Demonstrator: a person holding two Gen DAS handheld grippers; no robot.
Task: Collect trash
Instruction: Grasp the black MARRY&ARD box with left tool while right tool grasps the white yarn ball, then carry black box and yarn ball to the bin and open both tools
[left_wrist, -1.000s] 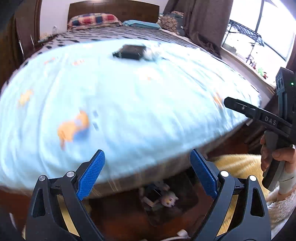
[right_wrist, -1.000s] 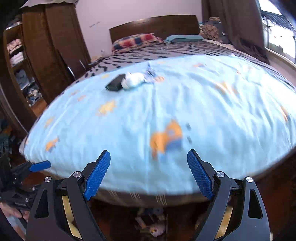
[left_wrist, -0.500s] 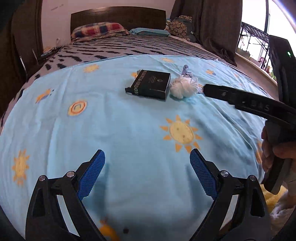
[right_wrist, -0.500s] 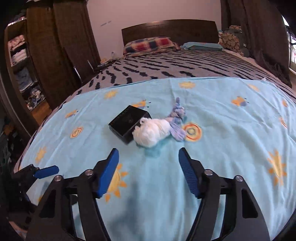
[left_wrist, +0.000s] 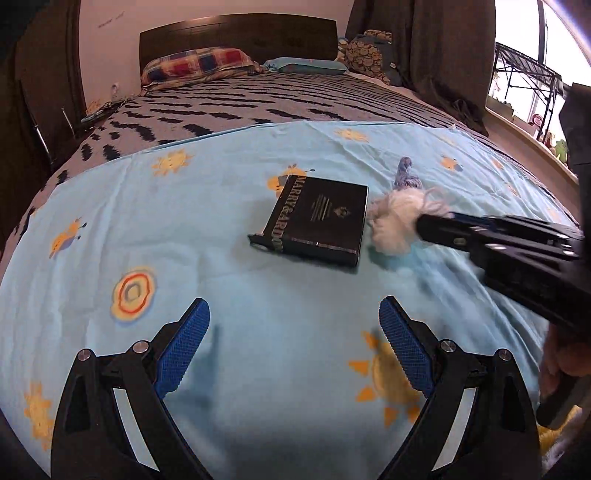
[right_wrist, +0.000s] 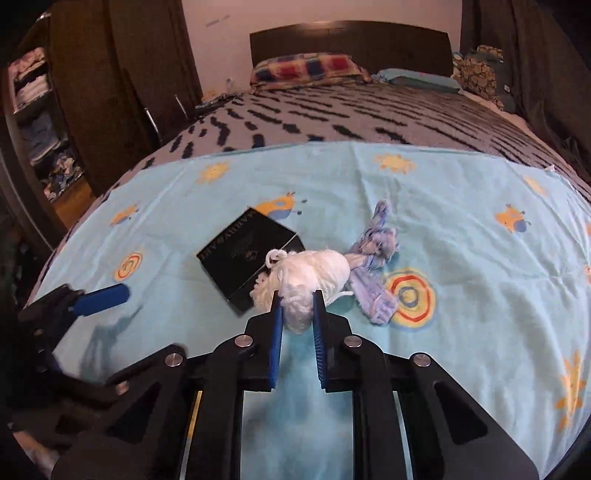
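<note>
On the blue sheet (right_wrist: 461, 229) at the foot of the bed, the right gripper (right_wrist: 297, 306) pinches the near end of a white yarn wad (right_wrist: 314, 275), which lies touching a black box (right_wrist: 245, 262) and a blue rag (right_wrist: 373, 258). The end grip probably spares both neighbours. The left gripper (left_wrist: 293, 347) hovers agape, apparently in reserve.

The left hand-held gripper (left_wrist: 293, 345) hung spread wide above the light blue sheet (left_wrist: 221, 236) on the bed. Ahead lay a black box (left_wrist: 317, 219), with a white yarn ball (left_wrist: 397, 218) just beside it. The right hand-held gripper (left_wrist: 428, 225) reached in, touching the yarn.
</note>
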